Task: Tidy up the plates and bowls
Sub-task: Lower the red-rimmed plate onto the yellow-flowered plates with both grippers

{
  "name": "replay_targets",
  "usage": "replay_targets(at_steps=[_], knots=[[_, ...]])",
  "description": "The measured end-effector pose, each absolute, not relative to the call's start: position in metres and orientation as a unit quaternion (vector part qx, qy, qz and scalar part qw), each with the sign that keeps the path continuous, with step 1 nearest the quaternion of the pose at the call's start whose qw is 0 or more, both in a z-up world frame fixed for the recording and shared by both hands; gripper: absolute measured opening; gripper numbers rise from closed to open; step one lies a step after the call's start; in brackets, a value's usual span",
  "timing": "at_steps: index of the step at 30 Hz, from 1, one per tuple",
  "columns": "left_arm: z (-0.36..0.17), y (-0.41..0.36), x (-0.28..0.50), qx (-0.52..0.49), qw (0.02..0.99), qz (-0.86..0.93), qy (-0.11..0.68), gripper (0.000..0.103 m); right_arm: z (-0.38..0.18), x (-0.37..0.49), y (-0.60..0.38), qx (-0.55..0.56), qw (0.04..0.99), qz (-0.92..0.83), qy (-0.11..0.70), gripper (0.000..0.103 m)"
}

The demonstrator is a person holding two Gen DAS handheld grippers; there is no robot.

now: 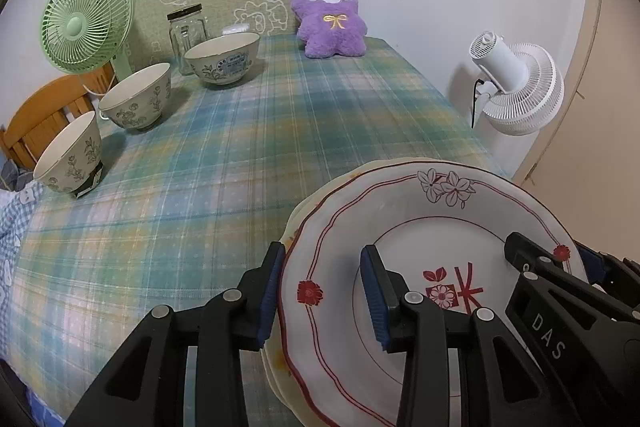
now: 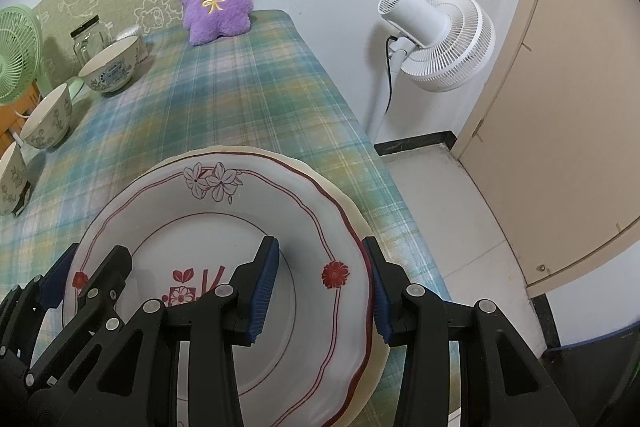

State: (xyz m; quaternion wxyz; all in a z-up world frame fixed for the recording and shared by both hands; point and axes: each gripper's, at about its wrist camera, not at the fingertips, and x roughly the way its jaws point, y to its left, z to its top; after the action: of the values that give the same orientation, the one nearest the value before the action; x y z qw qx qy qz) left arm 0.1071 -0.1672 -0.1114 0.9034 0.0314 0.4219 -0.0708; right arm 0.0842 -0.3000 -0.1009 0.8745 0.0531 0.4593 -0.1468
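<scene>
Currently left tongs [image 1: 320, 291] and right tongs [image 2: 322, 285] each pinch opposite rims of the red-trimmed floral plate [image 1: 436, 227] atop a cream plate [image 2: 348, 203], plaid worktop [image 1: 240, 155], bowls [image 1: 138, 103] far-left.

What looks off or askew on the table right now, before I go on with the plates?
The nearest bowl looks tipped: it leans on a dark object under its base, unlike the two upright bowls behind it. The top plate sits off-centre on the plate below, whose rim has yellowish stains. Nothing looks spilled or broken.
</scene>
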Motion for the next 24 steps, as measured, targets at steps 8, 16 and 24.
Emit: replay_targets(at_steps=[8, 16, 24], knots=[[-0.111, -0.168, 0.113, 0.039, 0.903, -0.067, 0.422, 0.038, -0.102, 0.094, -0.297, 0.041, 0.875, -0.138, 0.463, 0.046], [-0.112, -0.166, 0.117, 0.033, 0.903, -0.063, 0.424, 0.038, -0.103, 0.099, -0.294, 0.033, 0.874, -0.135, 0.466, 0.046], [-0.114, -0.164, 0.119, 0.027, 0.903, -0.068, 0.423, 0.038, -0.104, 0.101, -0.293, 0.037, 0.874, -0.142, 0.463, 0.046]])
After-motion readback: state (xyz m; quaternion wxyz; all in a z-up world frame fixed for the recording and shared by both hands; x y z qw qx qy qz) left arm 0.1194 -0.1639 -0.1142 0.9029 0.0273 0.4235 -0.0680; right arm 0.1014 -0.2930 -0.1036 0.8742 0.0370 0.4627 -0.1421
